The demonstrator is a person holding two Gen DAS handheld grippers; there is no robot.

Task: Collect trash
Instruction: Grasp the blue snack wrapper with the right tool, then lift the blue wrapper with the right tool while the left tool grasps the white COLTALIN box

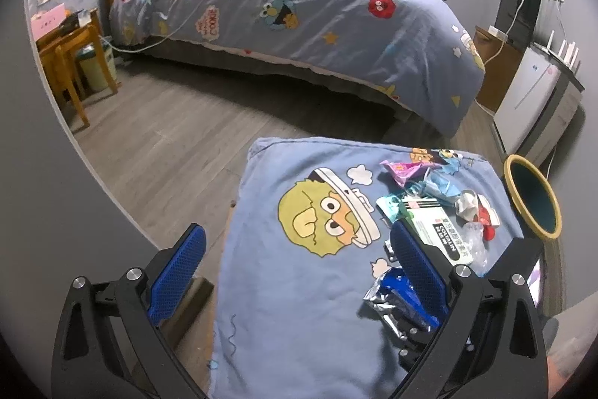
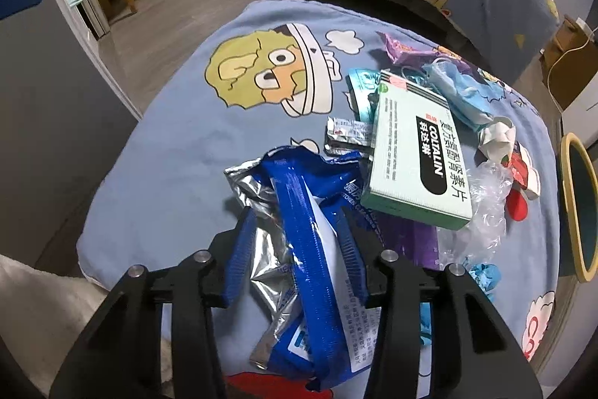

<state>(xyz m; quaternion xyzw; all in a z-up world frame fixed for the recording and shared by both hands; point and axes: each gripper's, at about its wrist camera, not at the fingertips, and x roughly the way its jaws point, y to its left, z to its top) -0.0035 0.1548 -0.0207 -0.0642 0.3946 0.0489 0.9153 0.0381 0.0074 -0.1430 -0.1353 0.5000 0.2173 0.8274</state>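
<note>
The right gripper (image 2: 295, 249) straddles the blue-and-silver foil wrapper (image 2: 299, 212) at the near edge of the pillow (image 2: 168, 174), its 2 jaws part-closed around the wrapper; whether the pads press on it yet cannot be told. The left gripper (image 1: 299, 283) hangs wide apart and empty over the pillow. Risks: the slick, crumpled foil could slide out of a shallow pinch, or drag the medicine box (image 2: 415, 159) lying against it off the pile — the bin (image 2: 577, 204) stands at the far right.
</note>
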